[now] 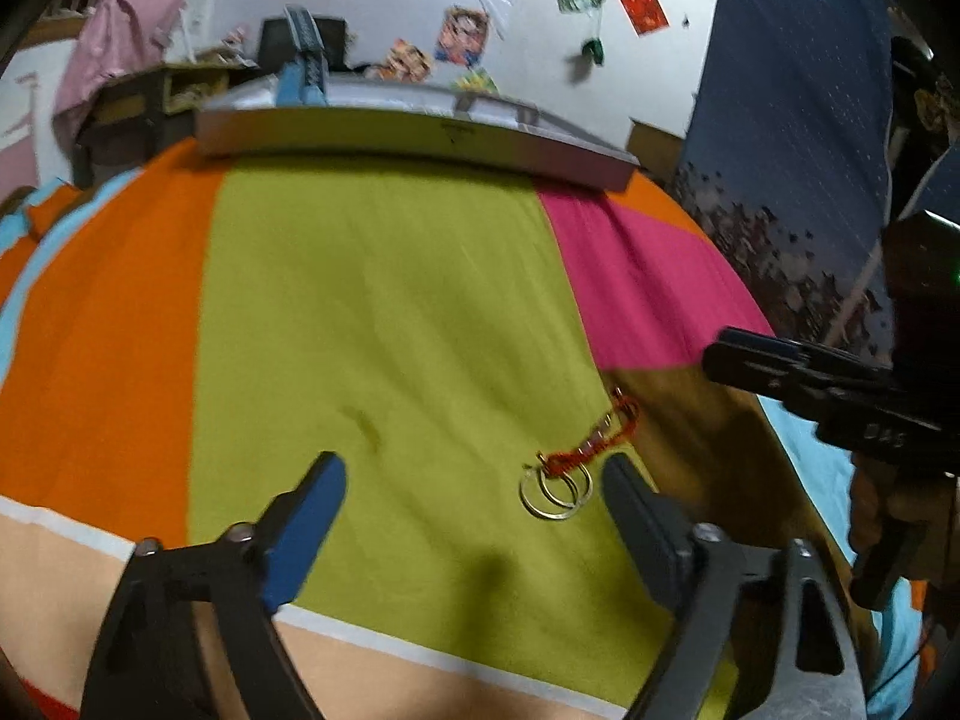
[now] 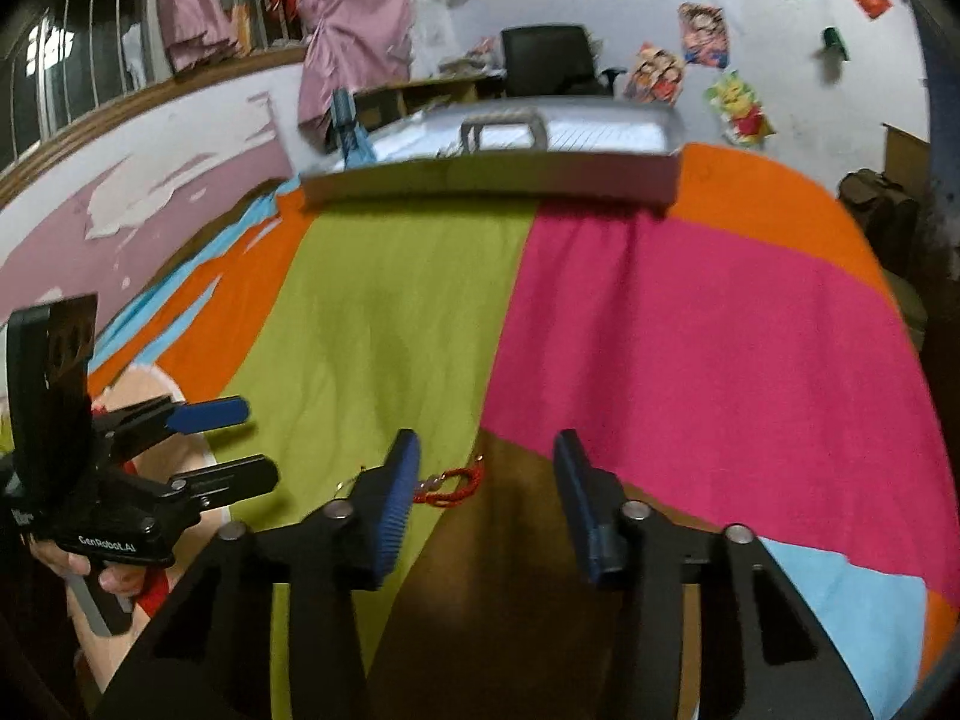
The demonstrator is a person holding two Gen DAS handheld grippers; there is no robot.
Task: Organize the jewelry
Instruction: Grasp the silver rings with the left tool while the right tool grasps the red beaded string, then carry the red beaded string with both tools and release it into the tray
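A red cord bracelet (image 1: 600, 435) with beads lies on the green patch of a many-coloured cloth (image 1: 384, 300), touching several thin gold hoops (image 1: 555, 495). My left gripper (image 1: 474, 474) is open, and the hoops lie just inside its right finger. In the right wrist view the red bracelet (image 2: 450, 486) lies just past my open right gripper (image 2: 486, 450), partly hidden behind its left finger. A grey jewelry box (image 1: 420, 138) stands open at the far edge of the cloth, and it also shows as the grey jewelry box (image 2: 492, 174) in the right wrist view.
The right gripper's dark body (image 1: 840, 396) reaches in from the right in the left wrist view. A hand (image 2: 114, 576) holds the left gripper at the left of the right wrist view. A blue stand (image 1: 303, 66) rises from the box. A dark blue panel (image 1: 792, 150) stands at the right.
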